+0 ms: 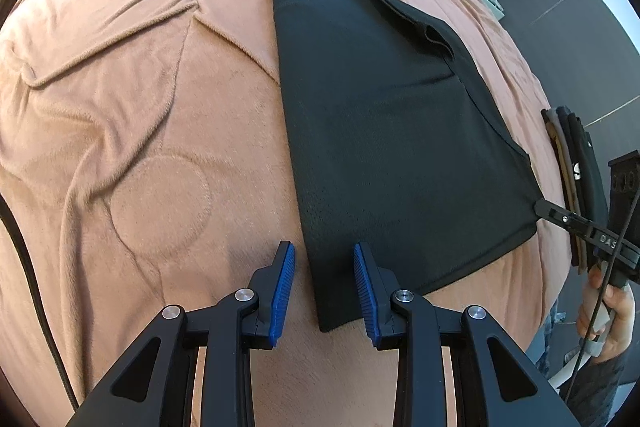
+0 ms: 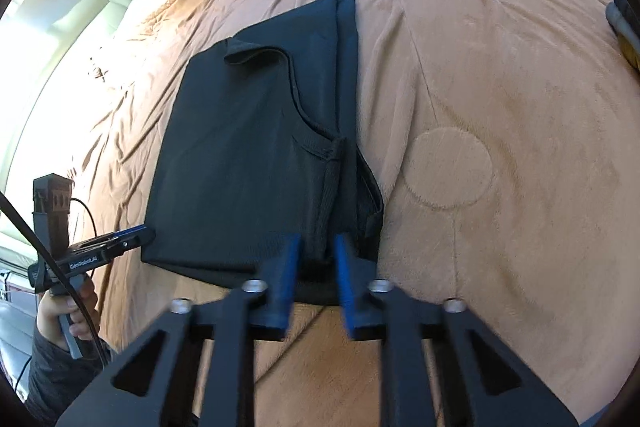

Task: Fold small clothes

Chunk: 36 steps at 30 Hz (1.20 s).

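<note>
Nearest the lens, the left gripper point(image 1: 324, 291) points down at the blanket point(image 1: 140, 107) with its blue pads standing apart. The near left corner of the black top point(image 1: 380, 127) lies between them, but neither pad presses on the cloth, so this claw is released.

The top itself lies flat on the blanket. It is already doubled lengthwise into a long panel, with an armhole edge and a loose flap showing on its upper layer. Its far end reaches toward the cables further up the bed.

At the near right corner, the right gripper point(image 1: 540, 206) is clenched on the hem, and the cloth looks drawn to a slight point where it bites. The right wrist view is blurred, yet it shows a fold of the hem sitting between the pads. Just beyond that gripper, at the bed's edge, a stack of folded clothes point(image 1: 568, 155) waits, and a hand point(image 1: 612, 311) grips the handle.

By my reading the step in hand is taking both near corners for the crosswise fold. Next the left claw must close on its corner. Then both should lift together and carry the hem evenly to the far end, keeping the layers from sliding.
</note>
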Each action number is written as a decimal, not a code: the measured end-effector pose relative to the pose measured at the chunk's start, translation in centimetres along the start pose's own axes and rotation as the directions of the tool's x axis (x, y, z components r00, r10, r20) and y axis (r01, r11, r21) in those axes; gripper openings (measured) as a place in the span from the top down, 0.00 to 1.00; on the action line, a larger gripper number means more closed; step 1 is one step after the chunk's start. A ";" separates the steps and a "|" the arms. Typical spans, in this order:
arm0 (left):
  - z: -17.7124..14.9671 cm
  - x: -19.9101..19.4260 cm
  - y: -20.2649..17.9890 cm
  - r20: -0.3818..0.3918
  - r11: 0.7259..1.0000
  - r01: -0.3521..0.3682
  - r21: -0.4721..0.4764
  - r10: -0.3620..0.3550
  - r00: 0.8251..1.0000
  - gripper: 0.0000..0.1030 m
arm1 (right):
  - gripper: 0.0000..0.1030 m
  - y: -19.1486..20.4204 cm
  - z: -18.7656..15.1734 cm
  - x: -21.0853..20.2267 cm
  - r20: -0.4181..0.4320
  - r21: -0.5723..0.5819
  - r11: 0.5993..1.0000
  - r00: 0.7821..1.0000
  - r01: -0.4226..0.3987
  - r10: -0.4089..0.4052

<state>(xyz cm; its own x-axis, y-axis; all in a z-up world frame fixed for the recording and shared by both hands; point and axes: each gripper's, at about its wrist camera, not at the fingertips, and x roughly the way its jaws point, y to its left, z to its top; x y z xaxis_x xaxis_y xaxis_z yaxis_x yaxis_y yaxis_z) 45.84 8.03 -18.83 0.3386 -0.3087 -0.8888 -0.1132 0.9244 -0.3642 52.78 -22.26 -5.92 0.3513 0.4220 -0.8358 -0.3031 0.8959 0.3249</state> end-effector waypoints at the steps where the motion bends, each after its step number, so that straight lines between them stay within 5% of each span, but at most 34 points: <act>1: -0.1 0.0 0.0 0.000 1.000 -0.001 0.001 0.001 1.000 0.68 | 0.96 0.0 0.0 0.0 0.001 0.000 1.000 1.000 0.004 -0.004; 15: -0.4 0.2 -0.7 -0.018 1.000 -0.017 0.018 0.017 1.000 0.68 | 0.93 0.7 -2.2 -0.9 0.024 -0.003 0.998 0.998 0.055 -0.055; 16: -0.3 0.2 -0.6 -0.020 1.000 -0.016 0.019 0.016 1.000 0.68 | 0.89 0.9 -2.0 -1.1 0.034 -0.013 0.996 0.996 0.084 -0.084; 18: 0.0 0.2 -0.5 -0.018 1.000 -0.016 0.020 0.016 1.000 0.68 | 0.63 1.6 -1.4 -1.6 0.055 -0.039 0.991 0.990 0.131 -0.129; 19: 0.2 0.1 -0.4 -0.015 1.000 -0.017 0.020 0.018 1.000 0.68 | 0.35 2.0 -0.9 -1.8 0.069 -0.048 0.989 0.989 0.136 -0.133; 20: 0.6 0.2 -0.3 -0.014 1.000 -0.020 0.019 0.020 1.000 0.68 | 0.26 2.3 -0.5 -2.0 0.084 -0.057 0.988 0.987 0.141 -0.136; 36: 7.7 1.4 1.2 0.051 0.999 -0.033 0.009 0.033 0.998 0.63 | 0.21 9.1 9.1 7.8 0.033 -0.294 0.892 0.936 0.345 -0.351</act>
<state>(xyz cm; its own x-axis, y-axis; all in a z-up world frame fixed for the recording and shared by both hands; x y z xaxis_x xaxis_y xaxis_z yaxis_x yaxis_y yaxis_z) 53.40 10.40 -18.36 0.3824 -0.2666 -0.8847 -0.1157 0.9362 -0.3320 60.81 -9.58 -5.43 0.4646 0.0850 -0.8815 -0.4091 0.9034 -0.1285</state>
